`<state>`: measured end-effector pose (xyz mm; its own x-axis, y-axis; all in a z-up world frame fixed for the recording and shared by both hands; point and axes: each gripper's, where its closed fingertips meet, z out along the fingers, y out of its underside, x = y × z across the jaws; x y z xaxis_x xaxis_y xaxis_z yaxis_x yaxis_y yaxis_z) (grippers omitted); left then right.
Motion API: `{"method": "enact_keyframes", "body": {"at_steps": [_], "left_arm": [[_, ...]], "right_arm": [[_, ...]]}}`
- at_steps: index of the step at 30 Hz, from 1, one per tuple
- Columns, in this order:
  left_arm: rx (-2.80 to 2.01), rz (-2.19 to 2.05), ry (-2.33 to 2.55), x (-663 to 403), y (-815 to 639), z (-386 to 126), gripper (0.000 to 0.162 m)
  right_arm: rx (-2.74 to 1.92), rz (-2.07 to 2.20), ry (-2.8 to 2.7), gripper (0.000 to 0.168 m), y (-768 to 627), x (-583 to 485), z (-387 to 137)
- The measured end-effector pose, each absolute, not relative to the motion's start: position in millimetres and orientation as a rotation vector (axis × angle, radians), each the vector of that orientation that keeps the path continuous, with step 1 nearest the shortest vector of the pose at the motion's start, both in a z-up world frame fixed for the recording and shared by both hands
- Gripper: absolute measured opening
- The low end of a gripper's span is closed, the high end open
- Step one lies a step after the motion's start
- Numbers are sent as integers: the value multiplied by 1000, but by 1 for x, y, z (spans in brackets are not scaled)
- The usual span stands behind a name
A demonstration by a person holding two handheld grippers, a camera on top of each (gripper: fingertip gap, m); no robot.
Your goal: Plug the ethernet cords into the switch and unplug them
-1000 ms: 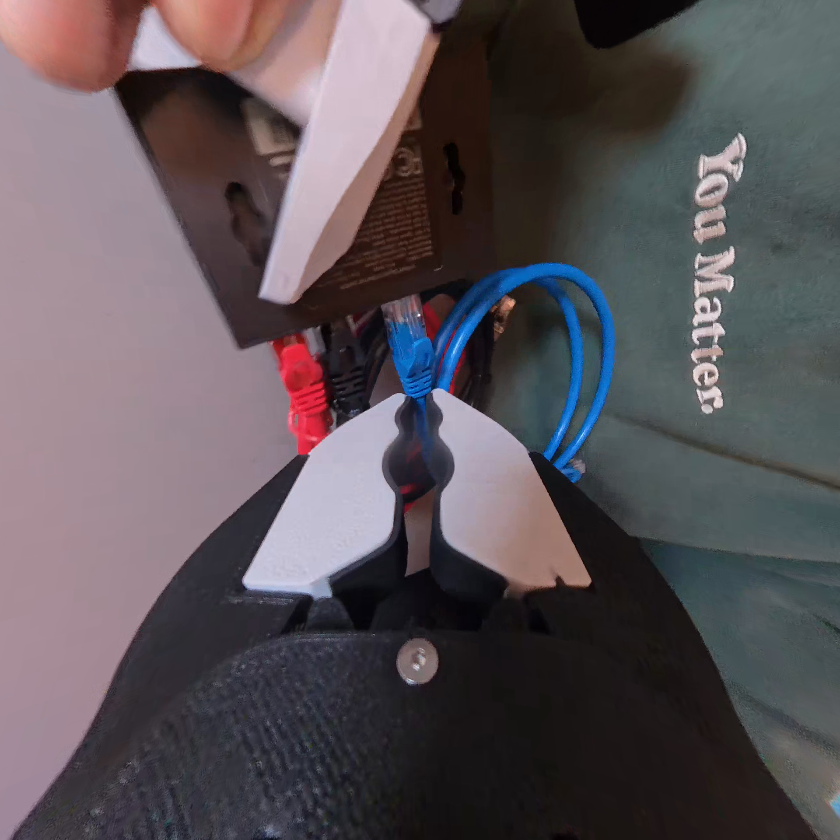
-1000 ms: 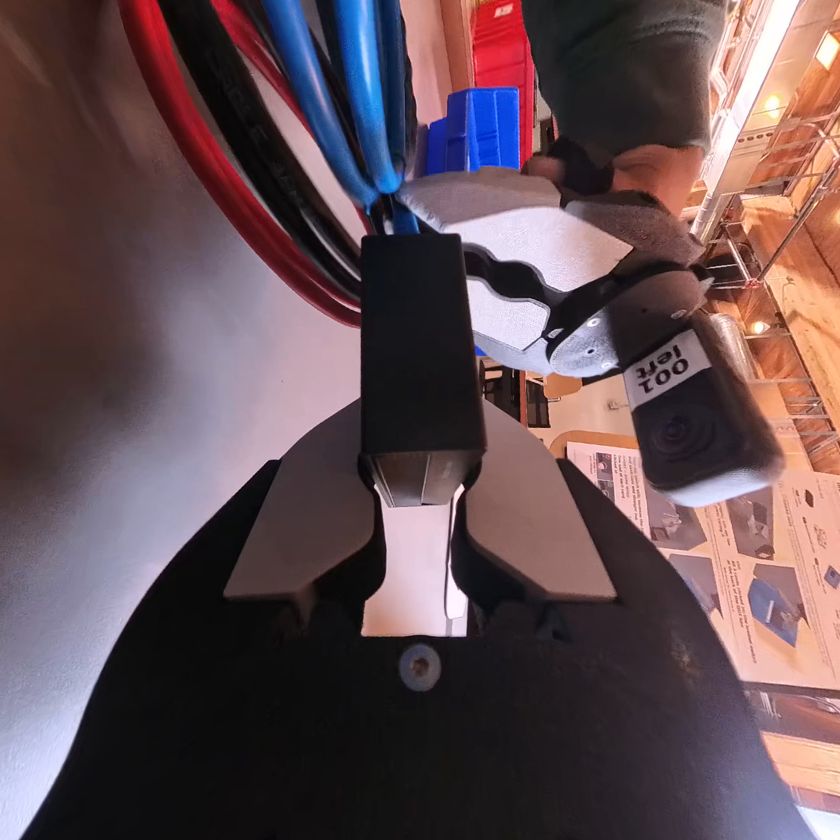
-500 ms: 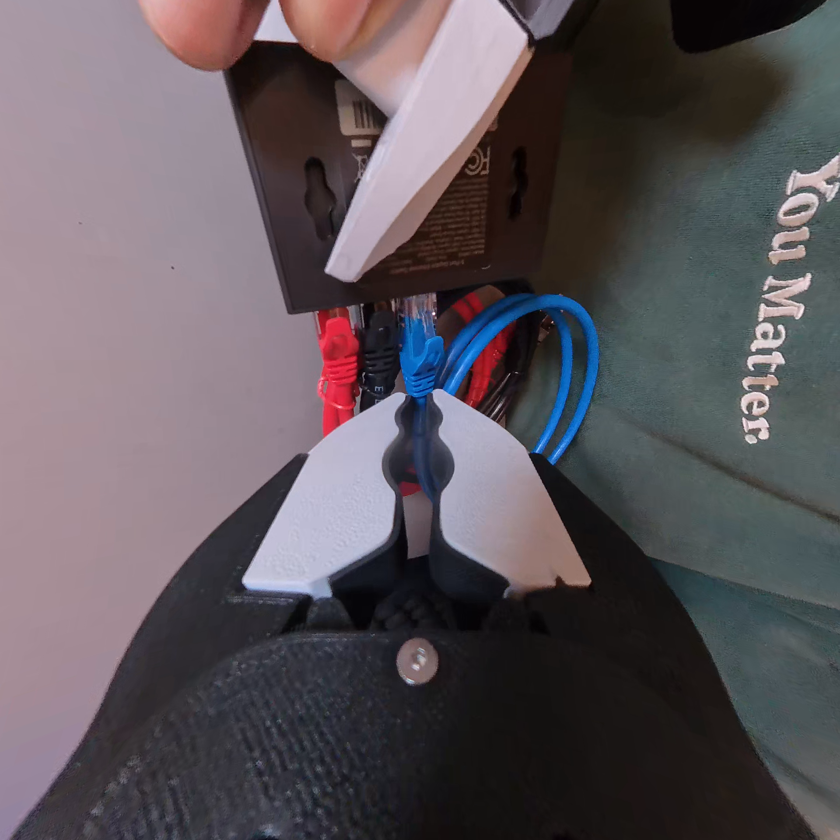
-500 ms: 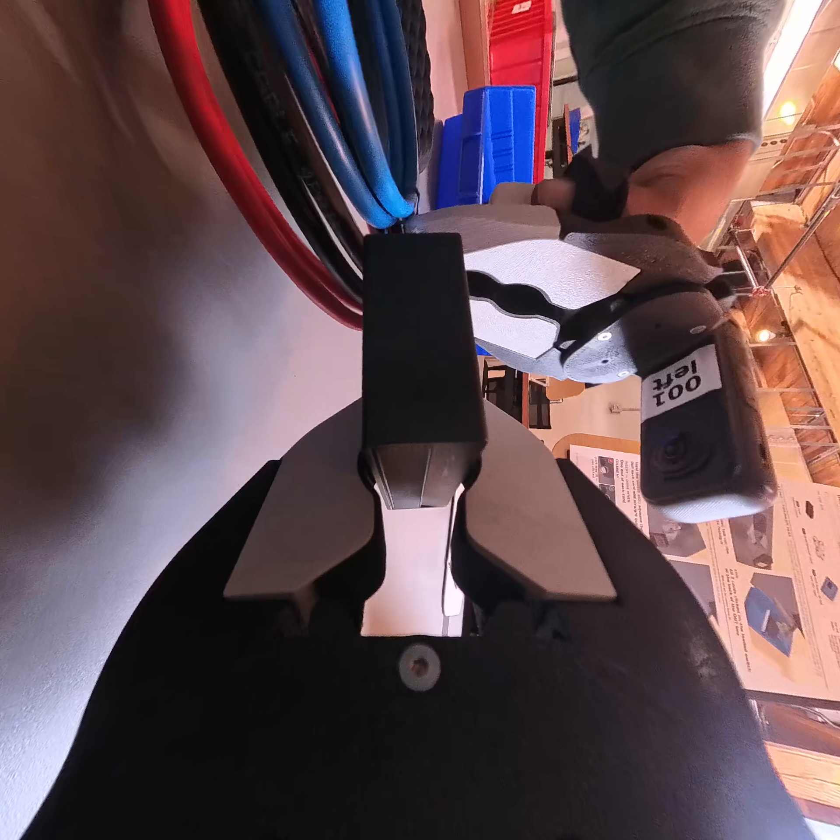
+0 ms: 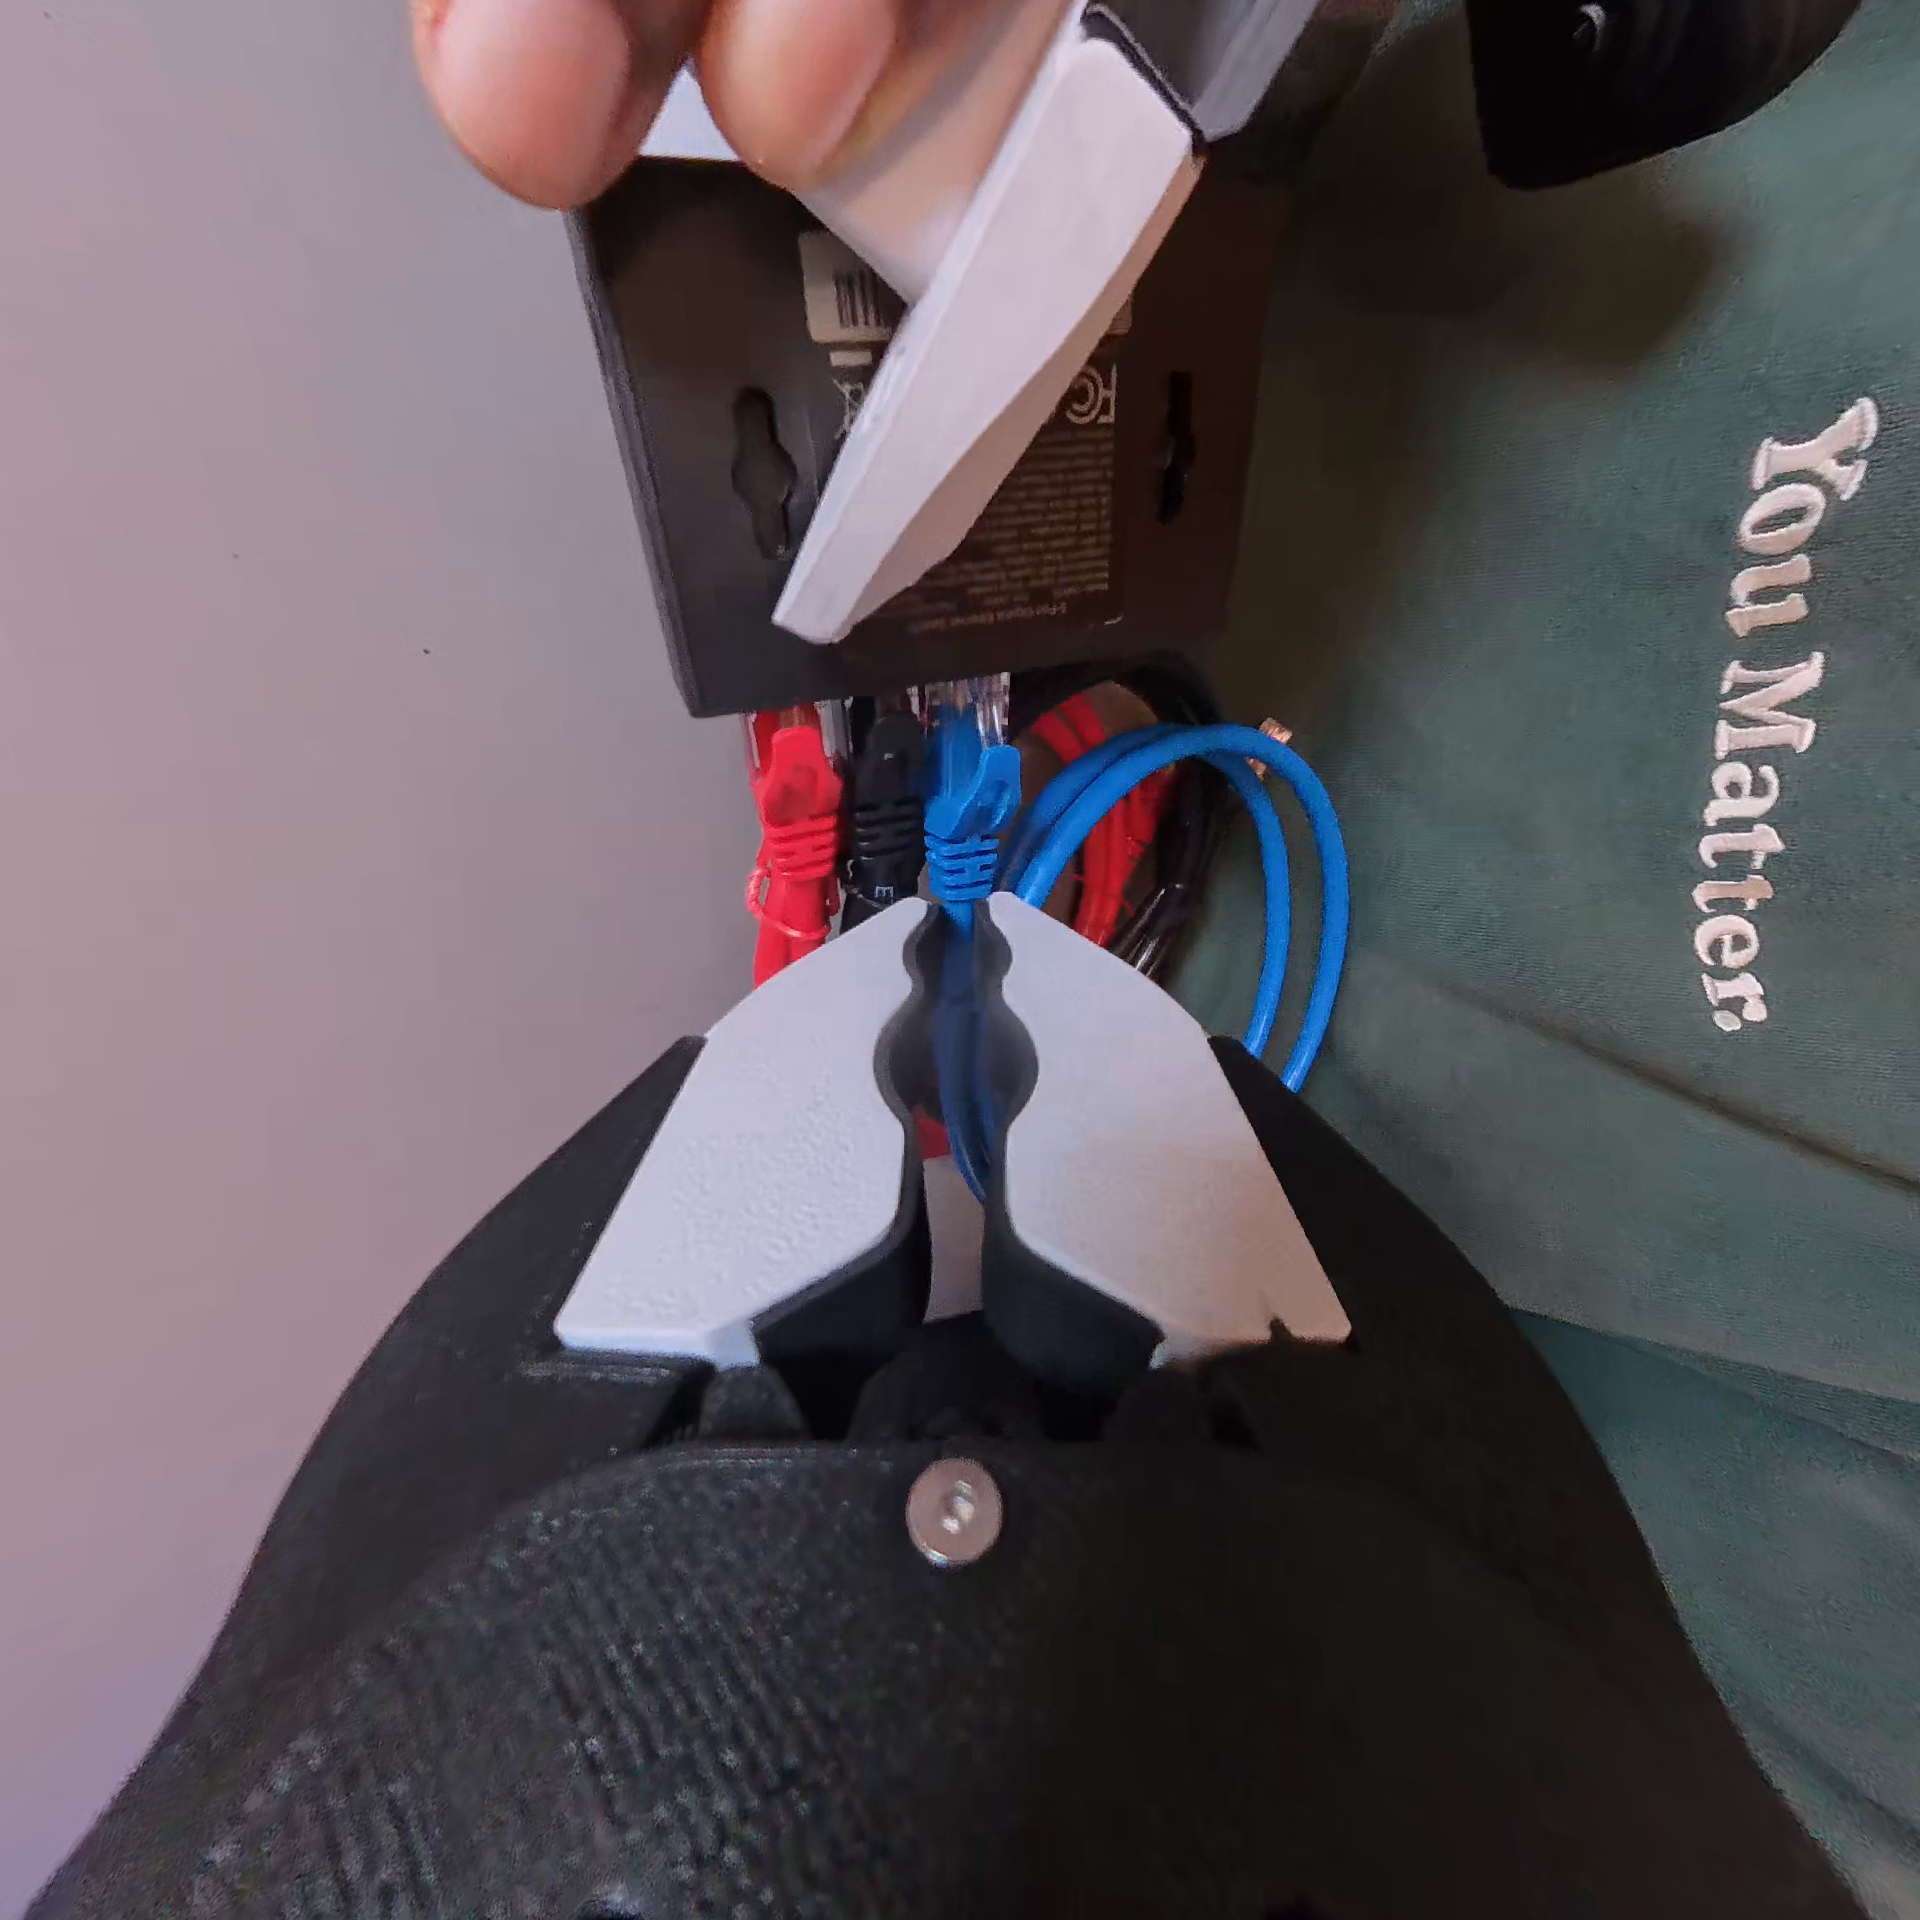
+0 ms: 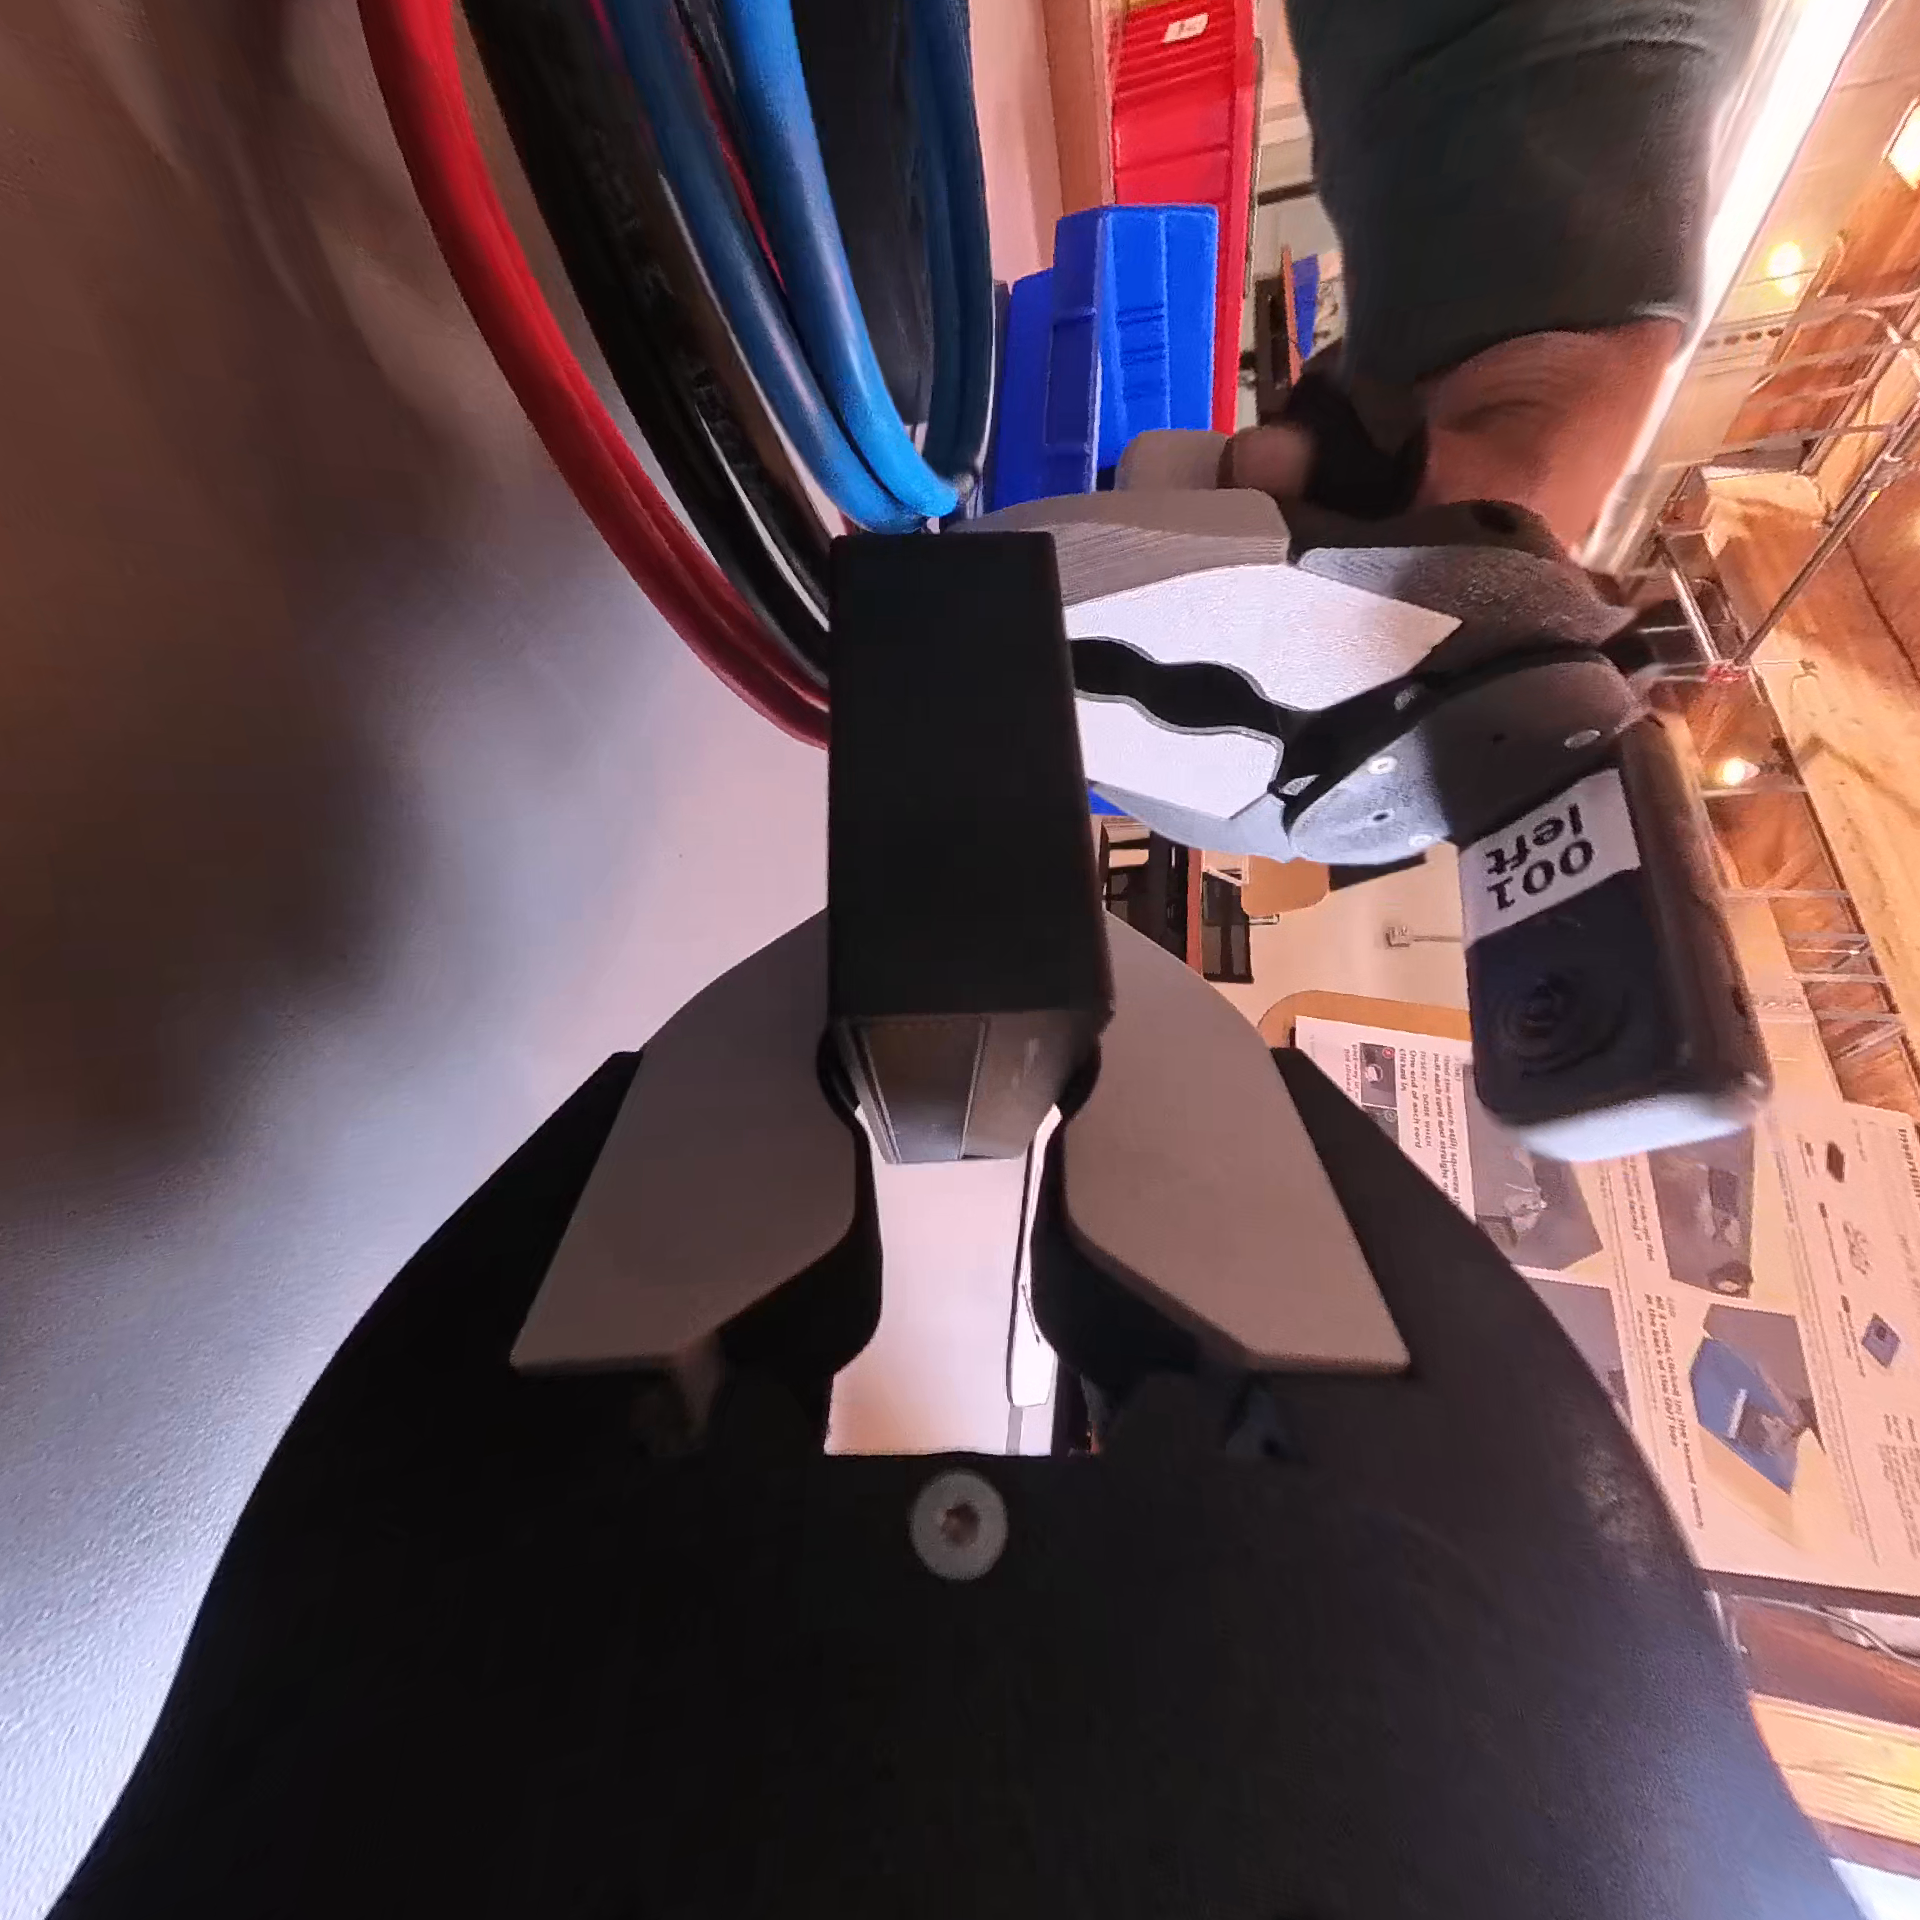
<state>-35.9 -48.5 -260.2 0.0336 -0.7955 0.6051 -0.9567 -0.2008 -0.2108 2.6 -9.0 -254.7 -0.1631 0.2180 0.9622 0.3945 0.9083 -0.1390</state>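
Plugging is in hand: my left claw (image 5: 954,909) pinches the blue cord (image 5: 966,821) at the switch (image 5: 717,436) my right claw (image 6: 961,1023) clamps, needing a straight push home.

A workshop; wire shelving (image 6: 1766,582), storage bins (image 6: 1132,343), instruction posters (image 6: 1662,1351).

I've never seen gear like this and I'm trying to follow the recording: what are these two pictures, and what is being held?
No robot here: a person holds a two-finger gripper in each hand, with a camera on each looking along its fingers. The left wrist view shows the left gripper shut on a blue ethernet cord, its plug at the switch's port edge beside a red plug and a black plug. The right wrist view shows the right gripper clamping the black switch in the air; the left gripper appears beyond.
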Motion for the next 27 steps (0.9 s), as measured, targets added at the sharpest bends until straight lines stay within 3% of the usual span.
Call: {"method": "enact_keyframes", "body": {"at_steps": [1, 27], "left_arm": [[2069, 971, -1792, -35, -49, -258, 4], [2571, 1689, -1262, -29, 3, -264, 5]], "right_arm": [[-466, -163, -1742, 30, -9, 3, -253], [-663, -250, -1721, 30, 22, 9, -260]]}}
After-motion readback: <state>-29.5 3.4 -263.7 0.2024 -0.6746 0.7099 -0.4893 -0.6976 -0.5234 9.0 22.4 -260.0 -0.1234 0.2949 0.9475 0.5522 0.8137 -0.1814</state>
